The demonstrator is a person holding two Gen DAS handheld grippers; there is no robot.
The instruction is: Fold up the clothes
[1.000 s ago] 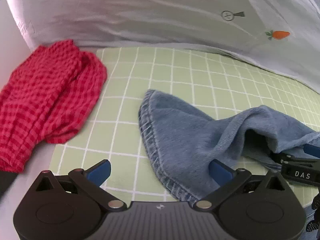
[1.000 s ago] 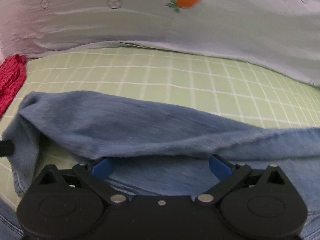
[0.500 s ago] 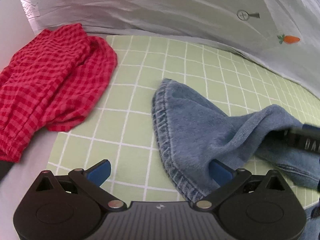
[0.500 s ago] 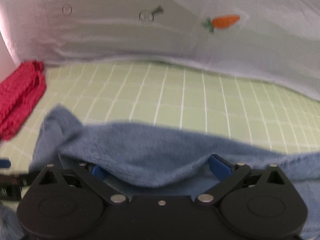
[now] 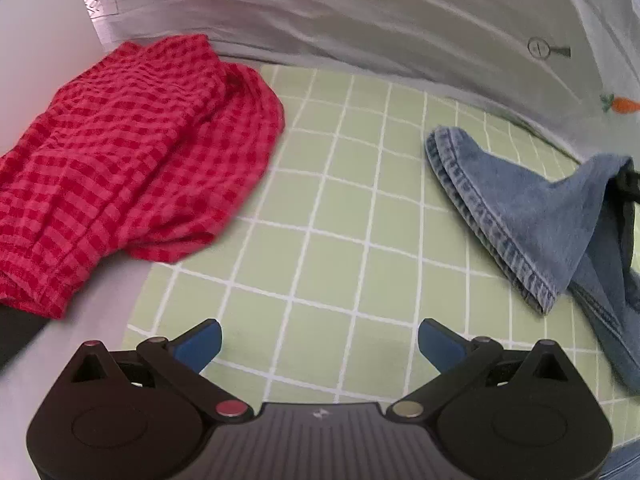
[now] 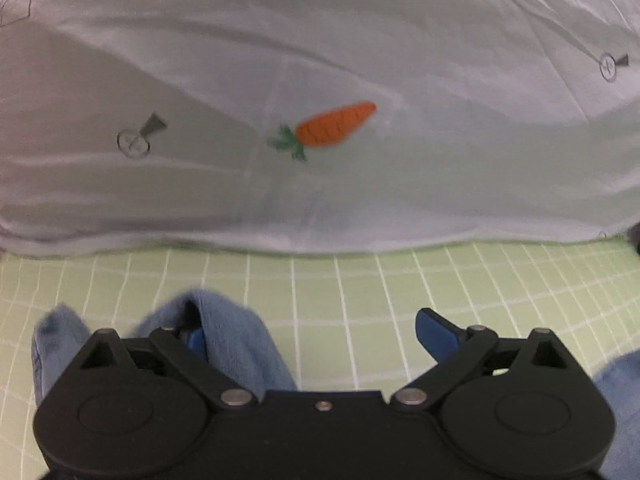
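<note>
A blue denim garment (image 5: pixel 532 216) lies on the green grid mat (image 5: pixel 340 200) at the right of the left wrist view. It rises to a peak at the frame's edge. My left gripper (image 5: pixel 319 344) stands open over bare mat, apart from the denim, with nothing between its fingers. In the right wrist view, my right gripper (image 6: pixel 316 338) is open wide. A fold of denim (image 6: pixel 236 332) drapes over its left finger (image 6: pixel 196 338), while the right finger is bare. More denim (image 6: pixel 620 392) shows at the lower right.
A crumpled red checked garment (image 5: pixel 132 160) lies at the left, half off the mat's edge. A white sheet (image 6: pixel 320 60) printed with a carrot (image 6: pixel 336 124) hangs along the mat's far side (image 6: pixel 360 280). A grey surface (image 5: pixel 100 320) borders the mat on the left.
My left gripper has drawn back and leftward, and the denim no longer lies over its right finger. My right gripper has risen toward the white sheet, with the denim bunched onto its left finger.
</note>
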